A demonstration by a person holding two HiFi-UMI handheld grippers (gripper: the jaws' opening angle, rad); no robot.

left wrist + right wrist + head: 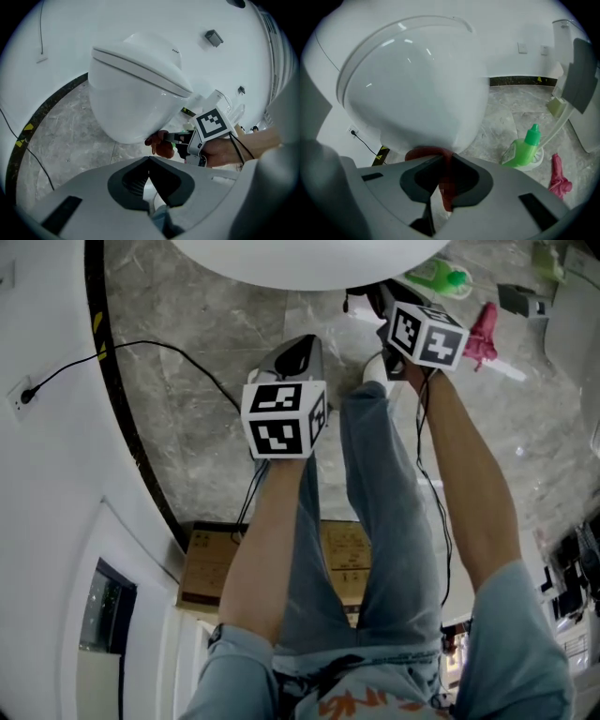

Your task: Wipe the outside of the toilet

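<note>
The white ceramic toilet (412, 84) stands against the white wall. Its rounded front overhangs the grey marble floor (511, 112), and its lid is down.

**Clearance.** Bare floor lies open below the bowl and to both sides. A black skirting band (122, 409) marks the curved wall edge on the left, with a black cable (169, 352) trailing across the floor beside it. To the right of the bowl, a green plastic squeeze bottle (524, 147) and a crumpled pink cloth (559, 178) lie near each other, apart from the toilet. A brown cardboard box (208, 563) sits behind the person's legs.

**Grippers.** The right gripper (445, 155) is clenched on a red wiping cloth (423, 153), which presses against the underside of the bowl's front. The left gripper (150, 158) has its jaws closed tip to tip with nothing between them. It is held back from the bowl.

**View differences.** The head view shows only the bowl's lower rim at the top edge. The left gripper view alone shows the lid seam and the right gripper under the bowl. The right gripper view alone shows the cloth in the jaws.

**Orientation.** The toilet's long axis runs from the wall outward, nose toward the person.
</note>
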